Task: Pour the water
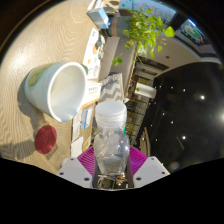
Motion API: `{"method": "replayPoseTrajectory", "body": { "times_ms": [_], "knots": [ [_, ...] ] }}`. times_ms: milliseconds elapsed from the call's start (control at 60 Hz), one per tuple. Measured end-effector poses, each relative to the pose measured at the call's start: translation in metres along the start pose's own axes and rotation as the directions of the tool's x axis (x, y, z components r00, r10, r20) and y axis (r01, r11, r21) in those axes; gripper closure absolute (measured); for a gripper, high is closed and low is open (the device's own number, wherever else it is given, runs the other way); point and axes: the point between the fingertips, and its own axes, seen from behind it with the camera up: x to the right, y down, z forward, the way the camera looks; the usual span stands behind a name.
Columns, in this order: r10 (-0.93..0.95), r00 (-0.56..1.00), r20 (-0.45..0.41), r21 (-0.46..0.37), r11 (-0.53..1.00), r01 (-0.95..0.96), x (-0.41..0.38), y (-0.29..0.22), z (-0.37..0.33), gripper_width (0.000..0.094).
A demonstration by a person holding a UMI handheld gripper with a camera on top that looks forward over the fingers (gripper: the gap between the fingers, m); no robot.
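Gripping one clear bottle (110, 140), gripper (111, 170) closed; one white cup (57, 88), one red cap (46, 139).

Nothing here can be read from where I stand. The clear bottle (110, 140) held between the gripper (112, 165) fingers shows no label I can make out, and the white cup (57, 88) at about ten o'clock from it is plain. The papers or boxes (103, 20) far off at twelve o'clock carry marks too small to tell.
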Motion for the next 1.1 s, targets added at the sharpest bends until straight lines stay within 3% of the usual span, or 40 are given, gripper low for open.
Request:
{"method": "replayPoseTrajectory", "body": {
  "times_ms": [133, 333, 433, 600, 833, 933, 1100],
  "knots": [
    [-0.180, 0.983, -0.023, 0.000, 0.984, 0.180, -0.008, -0.011, -0.001, 0.0533],
    [-0.206, 0.978, -0.018, 0.017, 0.978, 0.206, -0.005, -0.015, -0.004, 0.0533],
    [-0.086, 0.996, 0.002, 0.026, 0.996, 0.086, 0.008, -0.011, -0.008, 0.0534],
    [0.322, 0.941, 0.103, 0.026, 0.945, -0.326, 0.029, 0.007, -0.020, 0.0528],
    [0.759, 0.552, 0.344, -0.041, 0.600, -0.799, 0.002, 0.011, -0.033, 0.0528],
    [0.837, 0.326, 0.439, -0.127, 0.417, -0.900, -0.032, 0.002, -0.034, 0.0528],
    [0.859, 0.038, 0.511, -0.264, 0.198, -0.944, -0.086, -0.020, -0.024, 0.0526]
  ]
}}
